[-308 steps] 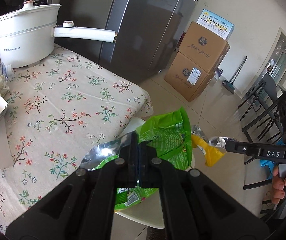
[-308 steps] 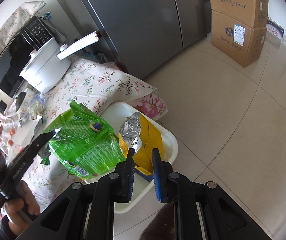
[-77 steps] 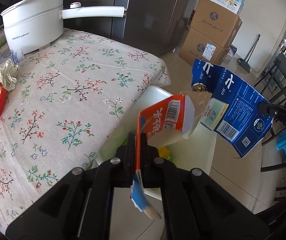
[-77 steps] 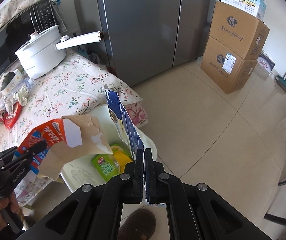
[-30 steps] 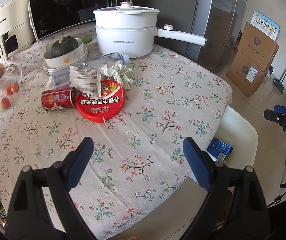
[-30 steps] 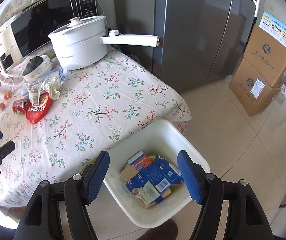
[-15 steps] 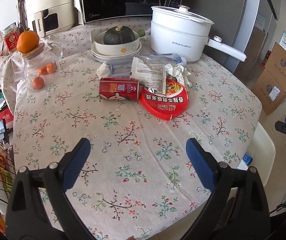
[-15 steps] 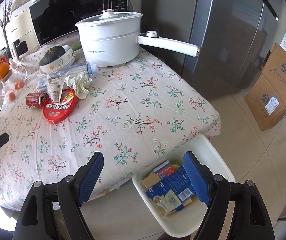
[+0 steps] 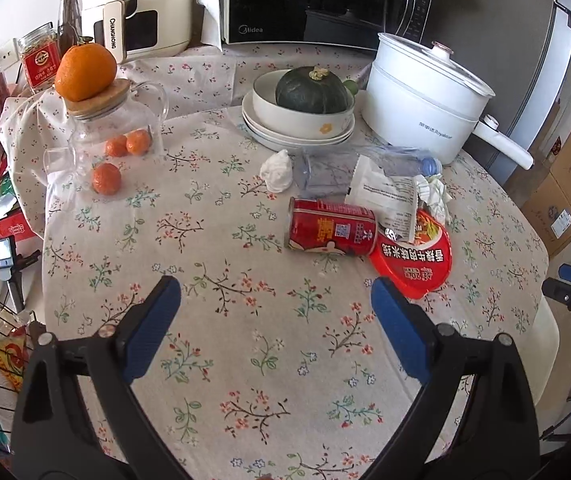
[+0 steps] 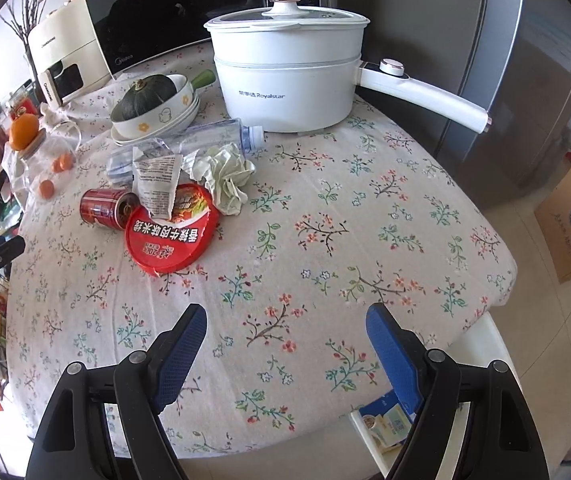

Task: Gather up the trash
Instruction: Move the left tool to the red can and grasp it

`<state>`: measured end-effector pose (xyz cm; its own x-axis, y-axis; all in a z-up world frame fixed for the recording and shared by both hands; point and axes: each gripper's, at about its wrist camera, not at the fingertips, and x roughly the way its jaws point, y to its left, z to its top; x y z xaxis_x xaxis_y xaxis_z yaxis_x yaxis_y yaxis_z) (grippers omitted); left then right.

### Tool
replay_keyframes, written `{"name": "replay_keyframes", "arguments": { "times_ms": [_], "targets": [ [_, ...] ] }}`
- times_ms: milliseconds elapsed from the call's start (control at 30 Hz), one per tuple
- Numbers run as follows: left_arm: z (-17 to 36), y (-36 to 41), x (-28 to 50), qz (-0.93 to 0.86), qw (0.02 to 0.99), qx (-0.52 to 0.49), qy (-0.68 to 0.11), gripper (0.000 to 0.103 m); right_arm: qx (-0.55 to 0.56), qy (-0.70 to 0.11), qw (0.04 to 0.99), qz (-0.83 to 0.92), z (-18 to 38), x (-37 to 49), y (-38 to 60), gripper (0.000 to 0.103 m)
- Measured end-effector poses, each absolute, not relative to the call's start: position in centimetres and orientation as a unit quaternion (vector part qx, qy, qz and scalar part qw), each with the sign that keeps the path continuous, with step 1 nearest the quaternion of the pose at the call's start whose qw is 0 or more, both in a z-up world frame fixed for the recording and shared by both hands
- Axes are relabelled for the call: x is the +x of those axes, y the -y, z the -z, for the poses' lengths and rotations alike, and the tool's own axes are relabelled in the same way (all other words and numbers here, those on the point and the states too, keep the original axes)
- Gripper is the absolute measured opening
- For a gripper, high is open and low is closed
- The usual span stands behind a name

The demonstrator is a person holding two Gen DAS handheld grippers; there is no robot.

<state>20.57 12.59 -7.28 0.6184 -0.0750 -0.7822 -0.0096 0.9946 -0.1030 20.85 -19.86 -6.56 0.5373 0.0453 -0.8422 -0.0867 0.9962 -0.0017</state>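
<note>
From the left wrist camera, the left gripper [image 9: 272, 306] hovers above a table covered by a floral tablecloth [image 9: 225, 360], its two blue-padded fingers spread wide with nothing between them. Ahead of it lies a cluster of trash. A red drink can [image 9: 331, 232] rests on its side, touching a red noodle-cup lid [image 9: 415, 262] to its right. A white printed wrapper [image 9: 385, 196] overlaps the lid's far edge, and a crumpled pale tissue [image 9: 431, 194] sits just beside it. Behind them lie a crushed clear plastic bottle [image 9: 333, 174] and a small white paper wad [image 9: 277, 170]. Farther back stand a white electric pot [image 9: 421, 104] and a green squash in a white bowl [image 9: 311, 92]. At far left an orange [image 9: 85, 72] sits on a glass jar lid. The tips of the right gripper [image 9: 565, 284] show at the right edge.

From the right wrist camera, the right gripper [image 10: 285, 332] is also held wide apart and empty, over the near edge of the tablecloth [image 10: 325, 240]. The lid [image 10: 171, 236], can [image 10: 105, 208], wrapper [image 10: 157, 188], tissue [image 10: 225, 178] and bottle [image 10: 209, 136] lie well ahead to the left. The pot [image 10: 289, 76] stands behind. Below the table edge, a white bin [image 10: 365, 436] holds a blue carton [image 10: 385, 420].
</note>
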Motion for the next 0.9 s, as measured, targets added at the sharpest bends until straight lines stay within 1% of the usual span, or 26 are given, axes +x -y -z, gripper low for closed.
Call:
{"name": "replay_keyframes", "arguments": {
  "times_ms": [100, 233, 333, 433, 700, 900],
  "targets": [
    [8.9, -11.7, 22.1, 0.028, 0.899, -0.051, -0.434, 0.096, -0.011, -0.480, 0.876, -0.037, 7.5, 23.0, 19.7, 0.083],
    [11.3, -9.3, 23.7, 0.058, 0.899, -0.058, -0.431, 0.096, 0.034, -0.480, 0.875, -0.049, 8.9, 25.2, 20.0, 0.083],
    [12.7, -7.6, 25.0, 0.064, 0.899, -0.038, -0.432, 0.096, 0.056, -0.483, 0.872, -0.056, 10.1, 26.5, 20.1, 0.084],
    [13.3, -6.8, 26.1, 0.069, 0.903, -0.035, -0.422, 0.096, 0.060, -0.490, 0.868, -0.058, 11.0, 27.8, 19.9, 0.084],
    [14.9, -6.6, 28.0, 0.068, 0.905, -0.046, -0.417, 0.096, 0.049, -0.474, 0.876, -0.078, 11.8, 29.9, 19.5, 0.084],
    [14.9, -7.7, 28.8, 0.068, 0.907, -0.077, -0.409, 0.096, 0.053, -0.471, 0.876, -0.090, 12.4, 31.0, 18.8, 0.084]
  ]
}}
